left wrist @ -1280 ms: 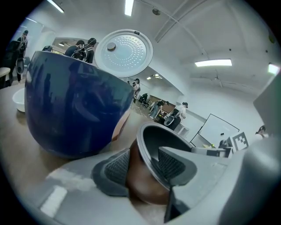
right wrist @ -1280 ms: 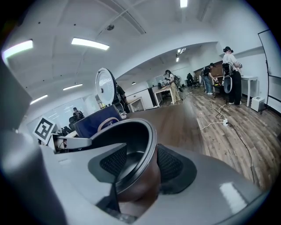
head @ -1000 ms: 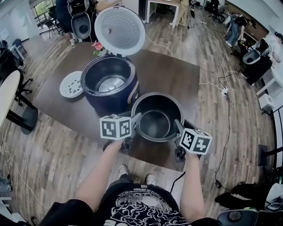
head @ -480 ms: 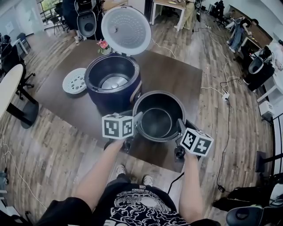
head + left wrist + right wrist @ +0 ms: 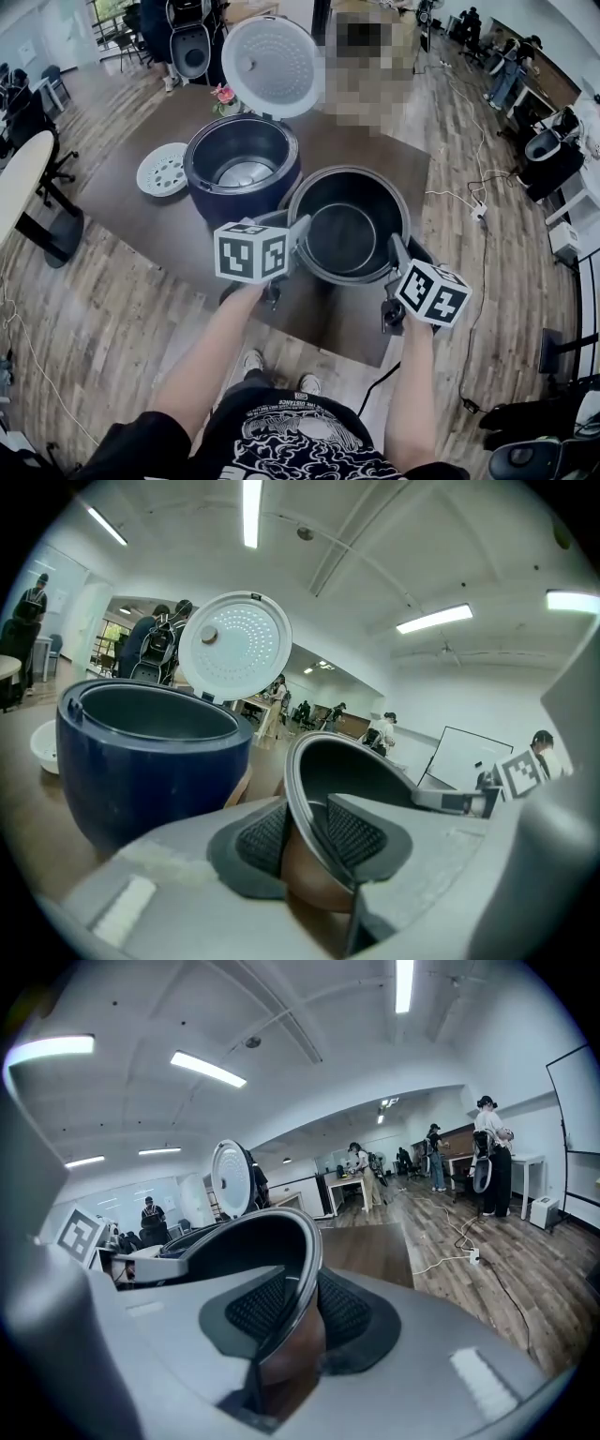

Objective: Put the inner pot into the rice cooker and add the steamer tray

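- The dark inner pot (image 5: 349, 225) is held by its rim between two hand-held grippers over the near part of the brown table (image 5: 122, 220); it sits just beside the open rice cooker (image 5: 242, 178), on the cooker's near right side
- The left gripper (image 5: 296, 240) pinches the pot's left rim, one ribbed pad inside the wall and one outside
- The right gripper (image 5: 397, 258) clamps the opposite rim in the same way; its jaws have just been closing, with the rim between the pads
- The cooker's lid (image 5: 270, 64) stands raised, its pale perforated underside showing
- The white steamer tray (image 5: 162, 174) lies flat on the table left of the cooker, apart from it
- Pink flowers (image 5: 223, 96) stand behind the cooker
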Tool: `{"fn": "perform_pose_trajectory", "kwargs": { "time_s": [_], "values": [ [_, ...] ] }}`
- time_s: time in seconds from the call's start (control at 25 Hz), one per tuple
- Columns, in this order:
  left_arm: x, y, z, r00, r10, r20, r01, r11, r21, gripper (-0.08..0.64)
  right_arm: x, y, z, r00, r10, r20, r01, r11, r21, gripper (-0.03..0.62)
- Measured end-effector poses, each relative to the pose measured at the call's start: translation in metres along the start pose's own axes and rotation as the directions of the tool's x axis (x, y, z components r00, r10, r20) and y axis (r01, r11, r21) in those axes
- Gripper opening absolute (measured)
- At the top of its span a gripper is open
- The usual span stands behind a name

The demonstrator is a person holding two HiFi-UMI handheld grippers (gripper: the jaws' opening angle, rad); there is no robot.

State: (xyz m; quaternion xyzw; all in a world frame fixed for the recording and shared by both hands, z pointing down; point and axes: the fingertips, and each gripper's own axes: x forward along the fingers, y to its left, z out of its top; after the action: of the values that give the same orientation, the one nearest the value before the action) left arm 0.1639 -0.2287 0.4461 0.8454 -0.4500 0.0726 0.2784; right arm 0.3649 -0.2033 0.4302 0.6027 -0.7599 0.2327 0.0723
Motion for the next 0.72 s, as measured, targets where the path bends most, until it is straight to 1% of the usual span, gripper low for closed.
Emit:
{"fn": "perform_pose_trajectory", "kwargs": {
  "time_s": [0.2,0.4,0.56,0.72],
  "values": [
    [-0.007,-0.006,0.028,0.999,0.006,0.054,-0.007,1.0,0.021,0.135,-0.004,0.01,0.032,0.998,0.019,0.059,-0.016,0.999,-0.048,0.109],
    [-0.022,-0.013,0.056,0.992,0.023,0.122,-0.028,0.999,0.04,0.135,-0.009,0.023,0.062,0.993,0.037,0.108,-0.028,0.996,-0.089,0.109],
    [-0.035,-0.015,0.081,0.985,0.036,0.168,-0.045,0.998,0.053,0.135,-0.013,0.039,0.089,0.986,0.075,0.151,-0.056,0.991,-0.122,0.109],
    [-0.051,-0.013,0.101,0.976,0.058,0.21,-0.073,0.995,0.062,0.135,-0.013,0.056,0.109,0.978,0.111,0.176,-0.084,0.984,-0.156,0.109]
  ]
}}
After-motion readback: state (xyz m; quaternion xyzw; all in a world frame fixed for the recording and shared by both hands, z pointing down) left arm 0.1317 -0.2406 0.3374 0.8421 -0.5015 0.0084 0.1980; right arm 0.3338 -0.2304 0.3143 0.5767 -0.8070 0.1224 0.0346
